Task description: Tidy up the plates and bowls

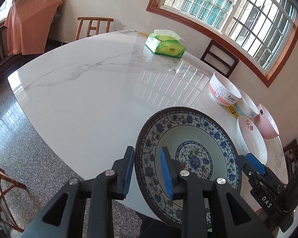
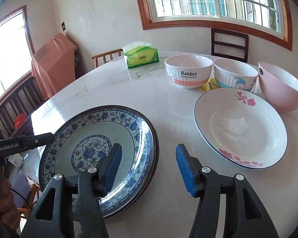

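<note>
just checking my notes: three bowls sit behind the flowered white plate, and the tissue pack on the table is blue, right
Not quite. The tissue pack is green, not blue, as the right wrist view shows. The rest holds: three bowls, the rabbit bowl, the gnome bowl and the pink bowl, sit behind the flowered white plate.

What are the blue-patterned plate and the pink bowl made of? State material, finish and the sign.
Blue-patterned plate: likely glazed ceramic, glossy; window glare runs along its rim.
Pink bowl: possibly melamine or matte-glazed ceramic; smooth, even colour, soft sheen, round sticker on its wall. Unclear.
</note>
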Tool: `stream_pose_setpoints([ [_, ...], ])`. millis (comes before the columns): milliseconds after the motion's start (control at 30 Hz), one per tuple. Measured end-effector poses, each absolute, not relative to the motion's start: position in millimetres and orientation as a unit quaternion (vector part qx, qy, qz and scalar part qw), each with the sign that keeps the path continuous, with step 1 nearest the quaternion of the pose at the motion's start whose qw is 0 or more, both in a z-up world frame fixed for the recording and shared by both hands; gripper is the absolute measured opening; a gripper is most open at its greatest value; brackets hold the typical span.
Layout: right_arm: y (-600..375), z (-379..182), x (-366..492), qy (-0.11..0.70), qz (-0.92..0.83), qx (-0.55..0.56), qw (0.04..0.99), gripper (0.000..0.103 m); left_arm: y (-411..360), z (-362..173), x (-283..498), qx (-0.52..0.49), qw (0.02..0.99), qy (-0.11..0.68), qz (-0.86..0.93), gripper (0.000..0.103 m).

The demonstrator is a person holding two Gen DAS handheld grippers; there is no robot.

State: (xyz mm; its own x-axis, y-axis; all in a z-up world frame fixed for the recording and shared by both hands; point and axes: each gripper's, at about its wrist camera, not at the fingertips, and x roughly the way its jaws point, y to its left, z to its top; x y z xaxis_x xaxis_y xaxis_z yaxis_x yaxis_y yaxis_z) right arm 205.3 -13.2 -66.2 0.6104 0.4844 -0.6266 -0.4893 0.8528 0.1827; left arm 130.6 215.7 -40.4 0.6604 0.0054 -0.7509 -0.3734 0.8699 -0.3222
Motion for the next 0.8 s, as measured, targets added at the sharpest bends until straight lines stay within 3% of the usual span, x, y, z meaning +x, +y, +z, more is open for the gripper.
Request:
stream_pose_setpoints([
  [167, -39, -59, 201, 0.324, 0.248, 0.033, 0.913, 0.061, 205, -28, 124, -0.218, 0.890, 0.384, 0.113, 0.028],
  [467, -155, -66, 209, 0.340, 0.141, 0.098, 0.924, 0.061, 139, -5, 136, -0.155, 0.906, 0.390, 0.055, 0.042],
  [800, -228, -79, 244, 0.359, 0.132, 0.184, 0.906, 0.061, 50, 6, 201, -0.119, 0.893, 0.432, -0.048, 0.047],
])
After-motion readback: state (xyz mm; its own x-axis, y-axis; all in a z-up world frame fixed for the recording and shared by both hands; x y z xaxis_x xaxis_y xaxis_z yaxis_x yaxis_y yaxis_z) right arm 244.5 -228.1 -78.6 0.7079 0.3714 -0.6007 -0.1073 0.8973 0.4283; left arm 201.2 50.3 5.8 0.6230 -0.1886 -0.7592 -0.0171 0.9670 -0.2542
